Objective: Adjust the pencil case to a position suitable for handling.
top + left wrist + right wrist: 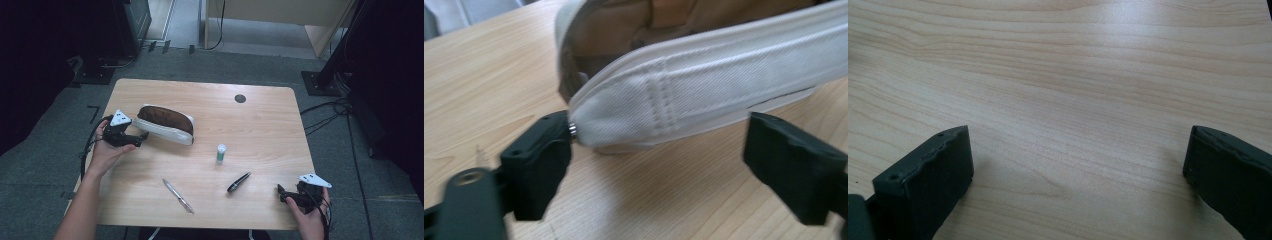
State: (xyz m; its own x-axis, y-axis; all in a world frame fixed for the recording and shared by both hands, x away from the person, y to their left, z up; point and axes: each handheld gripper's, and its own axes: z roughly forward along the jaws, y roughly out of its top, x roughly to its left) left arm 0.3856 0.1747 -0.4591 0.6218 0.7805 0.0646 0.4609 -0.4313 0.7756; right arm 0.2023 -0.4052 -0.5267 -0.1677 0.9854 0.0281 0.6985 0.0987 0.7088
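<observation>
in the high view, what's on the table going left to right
left gripper → white pencil case → silver pen → small green-capped bottle → black pen → right gripper

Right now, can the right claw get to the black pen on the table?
Probably yes. The right claw sits open on the table close to the black pen, with bare wood between them. The small green bottle stands farther back, out of the way.

Bare forearms; black hand-held gripper (143, 136) each hand, grey three-cornered plate, trailing cable.
</observation>
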